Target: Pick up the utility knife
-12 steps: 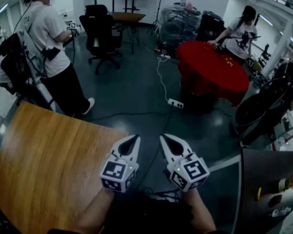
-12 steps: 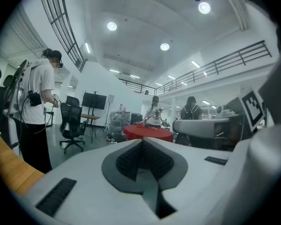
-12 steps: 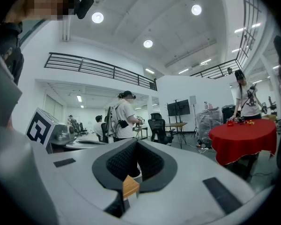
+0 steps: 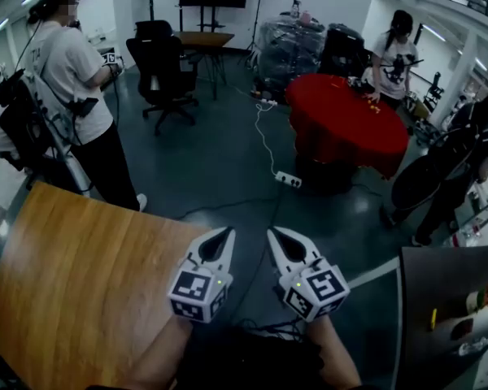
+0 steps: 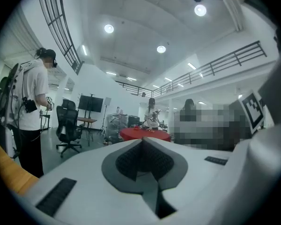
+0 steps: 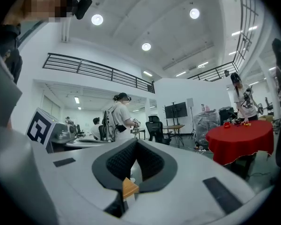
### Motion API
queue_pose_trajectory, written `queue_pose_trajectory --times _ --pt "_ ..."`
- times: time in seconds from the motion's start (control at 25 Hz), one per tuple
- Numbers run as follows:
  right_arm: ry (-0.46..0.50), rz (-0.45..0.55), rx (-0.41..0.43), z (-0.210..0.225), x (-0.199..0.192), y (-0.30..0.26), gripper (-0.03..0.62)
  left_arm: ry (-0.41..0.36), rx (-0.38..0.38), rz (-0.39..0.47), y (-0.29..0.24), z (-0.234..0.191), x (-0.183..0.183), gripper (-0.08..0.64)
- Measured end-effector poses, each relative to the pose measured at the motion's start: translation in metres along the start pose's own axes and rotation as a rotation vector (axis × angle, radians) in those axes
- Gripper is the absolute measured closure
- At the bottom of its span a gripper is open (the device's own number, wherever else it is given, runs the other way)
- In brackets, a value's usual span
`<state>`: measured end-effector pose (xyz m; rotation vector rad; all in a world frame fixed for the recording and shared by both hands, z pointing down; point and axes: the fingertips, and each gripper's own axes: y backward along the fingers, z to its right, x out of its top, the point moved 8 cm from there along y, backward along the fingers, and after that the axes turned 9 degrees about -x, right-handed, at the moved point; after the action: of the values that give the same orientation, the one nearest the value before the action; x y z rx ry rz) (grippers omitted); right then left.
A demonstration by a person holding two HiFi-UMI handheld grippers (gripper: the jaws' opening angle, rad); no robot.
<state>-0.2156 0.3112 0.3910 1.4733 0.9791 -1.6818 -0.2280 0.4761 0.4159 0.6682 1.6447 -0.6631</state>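
Observation:
No utility knife can be made out for certain in any view. My left gripper [image 4: 226,235] and right gripper [image 4: 274,234] are held level side by side, low in the head view, over the dark floor. Both are shut, their jaws meeting at a point with nothing between them. The left gripper view shows the left gripper [image 5: 143,142] with its pads together, facing the room. In the right gripper view the right gripper [image 6: 136,144] is likewise shut and holds nothing. A small yellow object [image 4: 432,319] lies on the dark table [image 4: 423,299] at the right; what it is I cannot tell.
A wooden table [image 4: 73,283] fills the lower left. A person with a backpack [image 4: 73,88] stands beyond it. A round red-covered table [image 4: 346,128] with another person [image 4: 398,51] stands far right. Cables and a power strip [image 4: 289,179] lie on the floor, an office chair [image 4: 159,67] behind.
Both grippers hold the same place and stay shut. The head view has shifted slightly. The person at the red table has stood up, and the person on the left has stepped a little.

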Motion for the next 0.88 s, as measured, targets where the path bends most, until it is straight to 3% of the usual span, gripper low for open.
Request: queue_pose_trajectory --times 0.28,0.48,0.88 --pt "-0.008 -0.005 -0.095 0.014 -0.003 0.013 0.581 -0.004 -0.074 -0.021 -0.016 0.011 -0.001 0.554" --pt "-0.028 -0.02 -0.213 0.05 -0.013 0.059 0.581 -0.011 -0.184 -0.058 -0.051 0.056 -0.013 0.554" --pt "-0.108 -0.004 -0.617 0.12 -0.016 0.192 0.581 -0.039 -0.564 -0.133 -0.135 0.182 -0.018 0.554"
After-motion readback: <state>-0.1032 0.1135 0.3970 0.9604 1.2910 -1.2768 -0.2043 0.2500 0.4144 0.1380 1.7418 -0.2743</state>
